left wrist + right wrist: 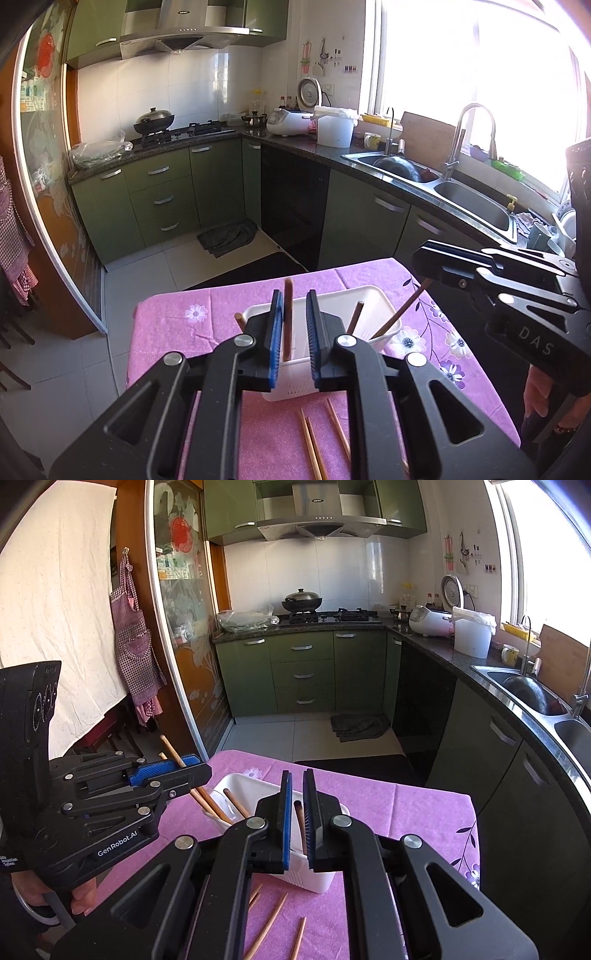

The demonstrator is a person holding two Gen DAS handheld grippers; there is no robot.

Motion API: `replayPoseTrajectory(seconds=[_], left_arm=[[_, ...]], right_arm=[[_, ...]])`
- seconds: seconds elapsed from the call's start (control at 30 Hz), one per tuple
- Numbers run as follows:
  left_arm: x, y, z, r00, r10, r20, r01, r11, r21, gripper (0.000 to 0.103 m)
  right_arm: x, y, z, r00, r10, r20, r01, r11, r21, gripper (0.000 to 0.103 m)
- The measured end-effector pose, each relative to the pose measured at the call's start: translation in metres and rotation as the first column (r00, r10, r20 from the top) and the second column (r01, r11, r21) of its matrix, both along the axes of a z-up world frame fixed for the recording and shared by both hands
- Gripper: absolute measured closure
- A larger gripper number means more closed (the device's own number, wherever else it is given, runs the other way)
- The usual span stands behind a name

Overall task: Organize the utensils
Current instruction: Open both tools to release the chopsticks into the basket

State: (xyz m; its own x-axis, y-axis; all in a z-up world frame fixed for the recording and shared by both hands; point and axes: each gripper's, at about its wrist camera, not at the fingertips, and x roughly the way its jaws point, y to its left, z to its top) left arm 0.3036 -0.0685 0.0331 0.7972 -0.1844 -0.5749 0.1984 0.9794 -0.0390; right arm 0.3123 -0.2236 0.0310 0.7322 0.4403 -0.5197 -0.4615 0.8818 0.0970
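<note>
Dropping chopsticks into the white holder (369,295), probably mid-task

Left gripper (293,295) slightly parted around an upright chopstick (288,314) standing in the holder just below; right gripper (297,775) likewise apart, clamping nothing. Next, likely: pulling back and down for the loose chopsticks (310,443) lying under both wrists

A utensil holder (295,384) stood on the desk (177,332), with several chopsticks (354,317) leaning inside it and loose chopsticks (314,446) lying on the desk in front of it. The left hand-held gripper (295,332) was over the holder's near-left part and the right hand-held gripper (297,816) over its right part. Behind the desk ran the kitchen counter (295,142), the sink (472,206) to the right and the stove (184,133) at the back.
</note>
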Motion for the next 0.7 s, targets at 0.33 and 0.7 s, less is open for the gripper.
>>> replayPoseTrajectory(seconds=[0.33, 0.7], left_arm=[[-0.063, 0.007, 0.026, 0.999, -0.014, 0.049, 0.015, 1.0, -0.01, 0.071], [-0.084, 0.027, -0.096, 0.947, -0.018, -0.321, 0.007, 0.999, -0.037, 0.054]], right_arm=[[-0.062, -0.022, 0.038, 0.996, -0.013, 0.085, 0.014, 1.0, 0.0, 0.091], [-0.101, -0.052, -0.098, 0.975, -0.077, -0.209, 0.036, 0.981, -0.19, 0.061]])
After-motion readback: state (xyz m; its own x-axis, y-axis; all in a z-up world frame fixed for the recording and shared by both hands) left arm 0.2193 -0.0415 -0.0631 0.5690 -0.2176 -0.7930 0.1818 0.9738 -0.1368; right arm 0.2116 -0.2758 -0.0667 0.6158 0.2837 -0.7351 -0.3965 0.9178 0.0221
